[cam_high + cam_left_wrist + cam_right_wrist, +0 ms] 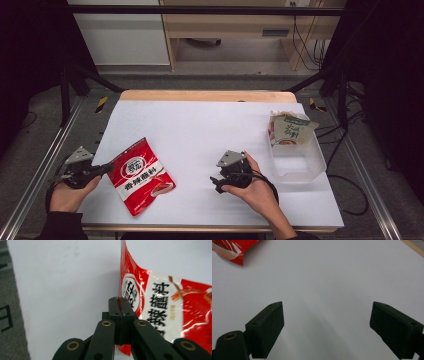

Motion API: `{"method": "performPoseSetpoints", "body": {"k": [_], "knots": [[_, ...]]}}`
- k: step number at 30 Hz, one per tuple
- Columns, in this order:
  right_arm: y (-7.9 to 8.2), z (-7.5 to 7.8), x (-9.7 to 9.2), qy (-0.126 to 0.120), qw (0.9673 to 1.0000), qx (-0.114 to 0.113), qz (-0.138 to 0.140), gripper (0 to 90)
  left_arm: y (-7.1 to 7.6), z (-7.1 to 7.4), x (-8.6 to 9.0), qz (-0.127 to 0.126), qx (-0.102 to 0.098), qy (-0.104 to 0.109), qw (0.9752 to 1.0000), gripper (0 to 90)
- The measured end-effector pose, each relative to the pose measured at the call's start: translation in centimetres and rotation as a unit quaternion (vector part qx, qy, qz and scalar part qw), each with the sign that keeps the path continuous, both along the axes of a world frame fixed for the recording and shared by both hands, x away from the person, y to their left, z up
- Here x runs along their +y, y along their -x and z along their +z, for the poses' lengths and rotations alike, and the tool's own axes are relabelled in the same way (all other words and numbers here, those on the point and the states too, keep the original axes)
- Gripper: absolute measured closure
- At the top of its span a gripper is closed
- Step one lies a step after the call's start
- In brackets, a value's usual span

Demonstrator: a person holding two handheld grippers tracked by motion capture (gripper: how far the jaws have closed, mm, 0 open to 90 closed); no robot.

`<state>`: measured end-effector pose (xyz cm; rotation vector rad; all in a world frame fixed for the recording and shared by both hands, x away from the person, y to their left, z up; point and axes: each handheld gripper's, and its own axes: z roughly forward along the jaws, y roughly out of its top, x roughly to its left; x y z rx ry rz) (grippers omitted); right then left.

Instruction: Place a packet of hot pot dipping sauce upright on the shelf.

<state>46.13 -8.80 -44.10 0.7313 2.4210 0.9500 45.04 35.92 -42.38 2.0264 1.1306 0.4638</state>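
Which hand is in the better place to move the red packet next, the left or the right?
Left. The left claw is shut on the edge of the red packet. The right claw is open over the bare table, apart from it.

The white desk [210,125] lies bare across its middle and far left, giving open passage between the two hands. At near left the red snack bag [141,175] takes up room, and the clear plastic bin [300,160] with a packet [290,131] inside blocks the right edge.
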Motion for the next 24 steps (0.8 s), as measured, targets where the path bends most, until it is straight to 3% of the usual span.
{"method": "performPoseSetpoints", "body": {"k": [6, 14, 20, 24], "knots": [[-0.3, 1.2, 0.6, 0.006, 1.0000, -0.004, 0.005, 13.5, -1.5, 1.6, -3.3, -0.047, -0.013, -0.024, 0.9985, 90.0], [-0.9, 2.5, 2.0, 0.024, 0.9994, -0.006, 0.023, 16.3, -2.9, 3.2, -6.1, -0.085, -0.028, -0.029, 0.9956, 90.0], [-1.5, 4.3, 3.5, 0.033, 0.9986, -0.004, 0.041, 17.8, -2.7, 4.3, -7.7, -0.111, -0.045, -0.029, 0.9924, 90.0], [-1.8, 5.4, 4.8, 0.044, 0.9974, 0.005, 0.056, 18.3, -2.3, 5.1, -7.9, -0.114, -0.057, -0.024, 0.9915, 90.0]]}}
